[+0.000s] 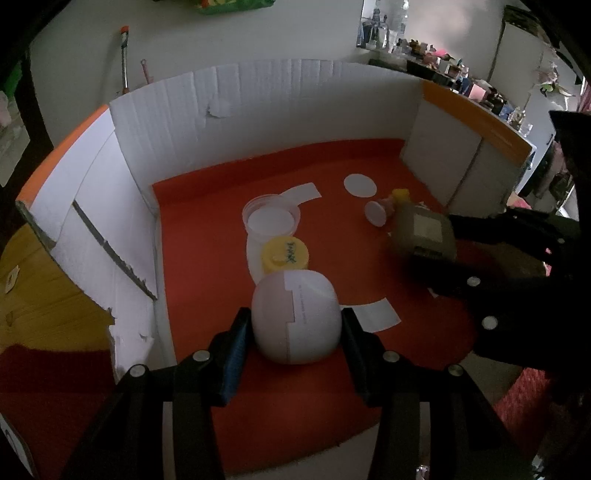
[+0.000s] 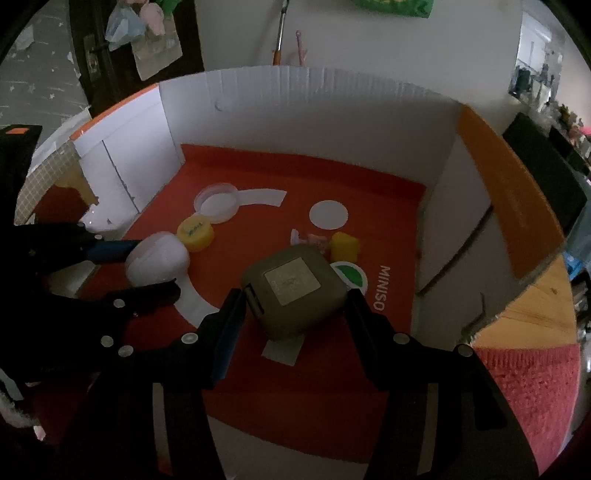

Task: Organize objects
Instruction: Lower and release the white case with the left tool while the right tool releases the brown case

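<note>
On the red floor of the white corrugated box (image 2: 295, 96), the left gripper (image 1: 295, 325) clamped one smooth, rounded white case (image 1: 295, 317); the right gripper (image 2: 293, 306) gripped one matte olive, rounded-square case (image 2: 295, 291). One yellow round cap (image 1: 284, 254) lay beside the white case.

Green bag (image 2: 391, 7) (top edge), orange-handled tool (image 1: 124, 55), wooden tabletop (image 2: 532, 314)

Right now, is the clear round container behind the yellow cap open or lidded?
Open: the clear round container shows a bare rim with no lid, and its white bottom is visible inside. It looks empty.
</note>
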A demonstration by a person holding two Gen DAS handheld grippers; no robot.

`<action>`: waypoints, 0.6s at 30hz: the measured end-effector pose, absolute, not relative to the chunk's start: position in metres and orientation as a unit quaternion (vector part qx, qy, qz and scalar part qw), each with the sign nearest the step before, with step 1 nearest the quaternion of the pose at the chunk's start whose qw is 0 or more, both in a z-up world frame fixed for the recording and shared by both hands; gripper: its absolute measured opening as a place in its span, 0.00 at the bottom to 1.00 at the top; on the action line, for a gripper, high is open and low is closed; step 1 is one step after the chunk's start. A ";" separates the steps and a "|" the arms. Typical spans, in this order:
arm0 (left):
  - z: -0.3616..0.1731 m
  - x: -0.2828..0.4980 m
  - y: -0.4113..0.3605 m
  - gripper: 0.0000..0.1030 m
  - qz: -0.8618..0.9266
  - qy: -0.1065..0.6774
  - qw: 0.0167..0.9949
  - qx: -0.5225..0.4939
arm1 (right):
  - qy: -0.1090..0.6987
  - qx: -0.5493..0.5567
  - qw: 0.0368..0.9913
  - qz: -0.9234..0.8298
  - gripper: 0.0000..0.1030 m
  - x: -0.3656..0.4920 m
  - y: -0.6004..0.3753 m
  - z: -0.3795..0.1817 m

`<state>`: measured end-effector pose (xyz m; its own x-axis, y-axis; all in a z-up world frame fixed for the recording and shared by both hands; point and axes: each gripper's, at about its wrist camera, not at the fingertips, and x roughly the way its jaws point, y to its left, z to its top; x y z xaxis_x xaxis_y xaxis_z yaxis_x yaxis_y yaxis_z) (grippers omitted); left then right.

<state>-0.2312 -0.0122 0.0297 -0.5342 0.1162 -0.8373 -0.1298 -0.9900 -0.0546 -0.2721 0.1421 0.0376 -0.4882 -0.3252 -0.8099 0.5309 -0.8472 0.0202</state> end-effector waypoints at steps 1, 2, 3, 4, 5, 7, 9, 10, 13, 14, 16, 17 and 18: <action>0.030 -0.232 -0.012 0.48 0.876 0.007 0.070 -0.478 | 0.118 0.442 0.253 -0.853 0.53 -0.273 0.141 0.036; 0.030 -0.232 -0.012 0.48 0.875 0.007 0.069 -0.478 | 0.118 0.444 0.254 -0.851 0.53 -0.273 0.141 0.035; 0.030 -0.233 -0.012 0.48 0.875 0.007 0.068 -0.478 | 0.118 0.448 0.256 -0.849 0.53 -0.275 0.141 0.033; 0.030 -0.234 -0.011 0.48 0.875 0.007 0.067 -0.479 | 0.118 0.453 0.259 -0.845 0.53 -0.276 0.140 0.031; 0.030 -0.234 -0.011 0.48 0.876 0.008 0.067 -0.479 | 0.116 0.455 0.261 -0.843 0.53 -0.276 0.142 0.032; 0.030 -0.234 -0.012 0.48 0.876 0.009 0.067 -0.478 | 0.111 0.458 0.263 -0.842 0.53 -0.278 0.145 0.032; 0.030 -0.234 -0.012 0.48 0.876 0.009 0.068 -0.478 | 0.114 0.460 0.265 -0.839 0.52 -0.278 0.145 0.032; 0.030 -0.234 -0.012 0.48 0.876 0.009 0.069 -0.478 | 0.117 0.460 0.265 -0.839 0.52 -0.277 0.145 0.032; 0.029 -0.234 -0.014 0.48 0.876 0.011 0.070 -0.478 | 0.126 0.461 0.263 -0.838 0.52 -0.272 0.144 0.033; 0.029 -0.234 -0.014 0.48 0.876 0.012 0.071 -0.478 | 0.130 0.461 0.263 -0.837 0.52 -0.271 0.143 0.033; 0.029 -0.233 -0.014 0.48 0.876 0.014 0.071 -0.477 | 0.133 0.464 0.263 -0.836 0.52 -0.267 0.142 0.034; 0.029 -0.231 -0.014 0.48 0.876 0.015 0.071 -0.478 | 0.134 0.466 0.264 -0.834 0.52 -0.263 0.144 0.035; 0.030 -0.230 -0.014 0.48 0.875 0.016 0.071 -0.478 | 0.134 0.468 0.265 -0.832 0.52 -0.260 0.144 0.036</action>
